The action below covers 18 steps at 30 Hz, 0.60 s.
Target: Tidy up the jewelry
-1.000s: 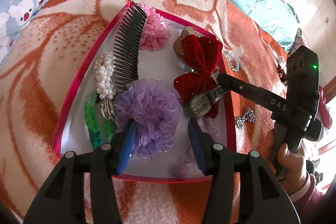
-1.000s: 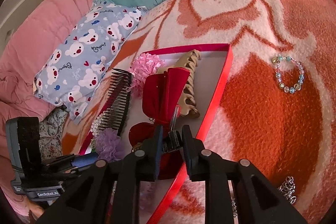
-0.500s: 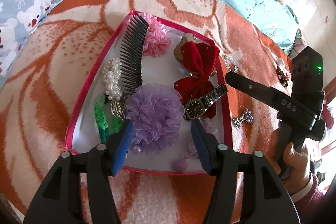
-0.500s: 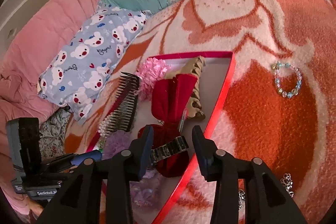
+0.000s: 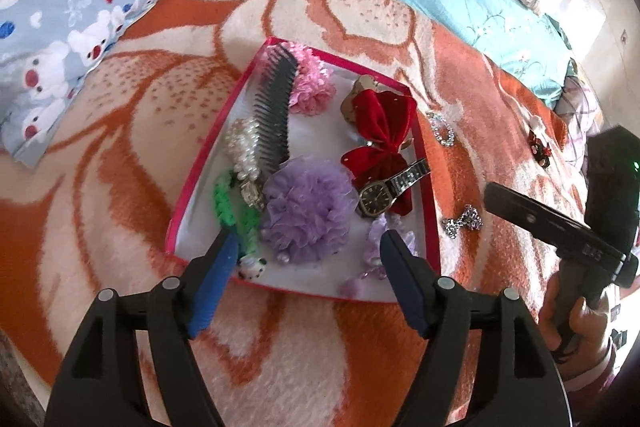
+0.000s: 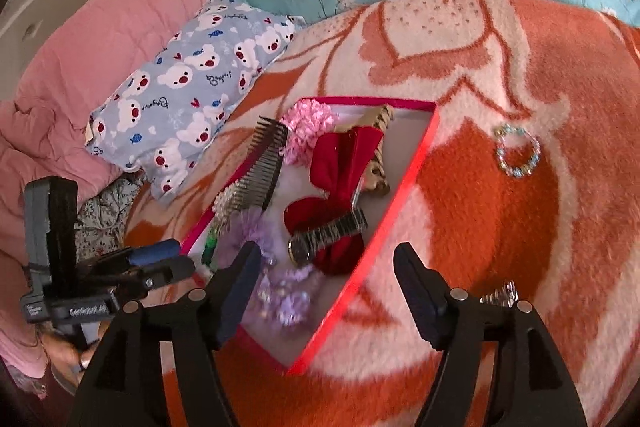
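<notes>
Both the left gripper and the right gripper have just been opening, empty. The wristwatch looks stiff and slippery; better grip its metal band.

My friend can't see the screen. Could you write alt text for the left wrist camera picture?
A red-edged tray on an orange and cream blanket holds a black comb, a wristwatch lying on a red velvet bow, and a purple ruffled scrunchie. The left gripper hangs over the tray's near edge, jaws open and empty.
</notes>
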Available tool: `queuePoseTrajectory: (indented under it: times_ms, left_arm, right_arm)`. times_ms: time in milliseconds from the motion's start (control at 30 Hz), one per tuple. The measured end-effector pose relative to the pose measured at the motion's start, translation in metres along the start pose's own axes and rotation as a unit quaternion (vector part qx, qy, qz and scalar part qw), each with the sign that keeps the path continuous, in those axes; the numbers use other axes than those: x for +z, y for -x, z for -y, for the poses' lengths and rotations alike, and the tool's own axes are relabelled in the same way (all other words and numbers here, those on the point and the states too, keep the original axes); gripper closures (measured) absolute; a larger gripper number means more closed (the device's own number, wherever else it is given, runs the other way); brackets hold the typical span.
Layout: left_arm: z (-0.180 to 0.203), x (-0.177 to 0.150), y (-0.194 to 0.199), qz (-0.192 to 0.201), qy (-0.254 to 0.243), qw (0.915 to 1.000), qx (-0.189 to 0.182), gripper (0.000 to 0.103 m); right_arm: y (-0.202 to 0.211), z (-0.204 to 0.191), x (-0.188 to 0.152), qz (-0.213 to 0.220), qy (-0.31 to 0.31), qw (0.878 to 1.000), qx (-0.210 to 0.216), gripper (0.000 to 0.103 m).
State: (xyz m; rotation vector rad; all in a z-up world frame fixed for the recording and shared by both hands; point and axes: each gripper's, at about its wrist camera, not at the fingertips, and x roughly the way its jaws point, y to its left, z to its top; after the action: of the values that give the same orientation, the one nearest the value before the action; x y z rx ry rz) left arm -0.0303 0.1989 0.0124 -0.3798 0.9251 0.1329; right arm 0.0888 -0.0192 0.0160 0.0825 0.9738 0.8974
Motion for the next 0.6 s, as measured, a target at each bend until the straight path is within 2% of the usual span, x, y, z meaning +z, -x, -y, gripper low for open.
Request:
queuePoseTrajectory:
  times_ms: [67,133,200,367,600]
  left_arm:
    - [-0.003,-0.003,0.002,-0.002,0.004,1.0,0.005,0.027]
    - [-0.005,-0.006,0.006,-0.003,0.011,0.9999,0.013,0.021]
    - [-0.008,-0.01,0.009,-0.005,0.014,0.9997,0.018,0.02]
    - [-0.014,-0.016,0.016,-0.007,0.023,0.9991,0.035,0.02]
    - [-0.013,-0.022,0.03,0.0,0.008,0.9968,0.08,0.019]
  right_arm:
    - [0.005,-0.003,-0.004,-0.002,0.002,1.0,-0.003,0.027]
    - [0.01,-0.007,-0.008,-0.006,0.012,1.0,-0.01,0.024]
    - [0.013,-0.011,-0.011,-0.01,0.022,1.0,-0.015,0.023]
    - [0.021,-0.022,-0.022,-0.023,0.049,0.998,-0.025,0.011]
    - [0.025,-0.031,-0.04,-0.053,0.073,0.995,-0.038,0.009]
